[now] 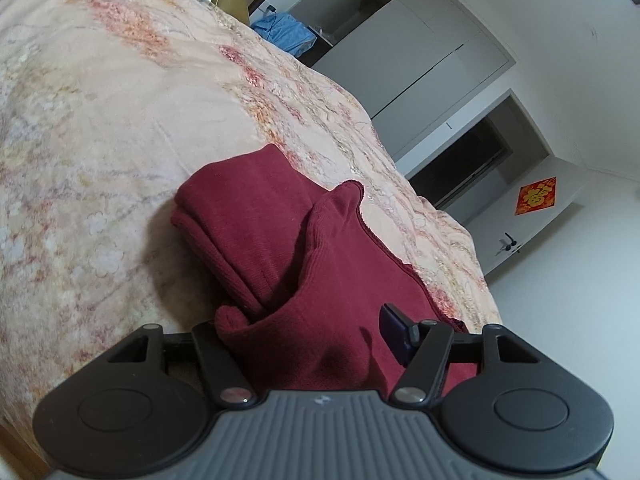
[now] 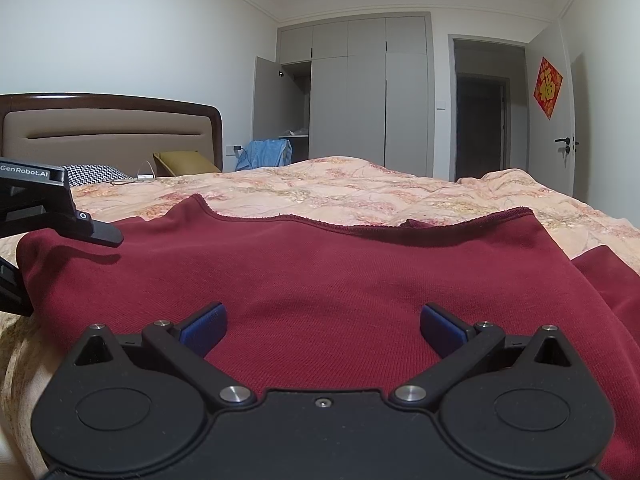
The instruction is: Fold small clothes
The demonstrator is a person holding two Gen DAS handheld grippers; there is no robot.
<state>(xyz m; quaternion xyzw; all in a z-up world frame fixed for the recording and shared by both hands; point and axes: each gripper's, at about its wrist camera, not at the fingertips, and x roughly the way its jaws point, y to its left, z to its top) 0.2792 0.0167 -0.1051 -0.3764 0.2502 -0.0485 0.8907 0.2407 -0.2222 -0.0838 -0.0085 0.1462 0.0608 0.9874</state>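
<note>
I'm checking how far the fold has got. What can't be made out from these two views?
- Left wrist view: the left gripper's left finger, hidden under the red garment.
- Right wrist view: garment's near edge, hidden behind the right gripper.
- Both views: the bedspread under the garment.

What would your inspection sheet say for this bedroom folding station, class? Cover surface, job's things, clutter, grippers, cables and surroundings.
Surface: floral quilt on a bed.
Job's things: dark red garment spread on the quilt, one side folded over.
Clutter: yellow pillow, blue cloth.
Grippers: left gripper open, garment between its jaws; right gripper open over the garment.
Cables: one near the wall socket.
Surroundings: wardrobe, one door open; doorway.
</note>
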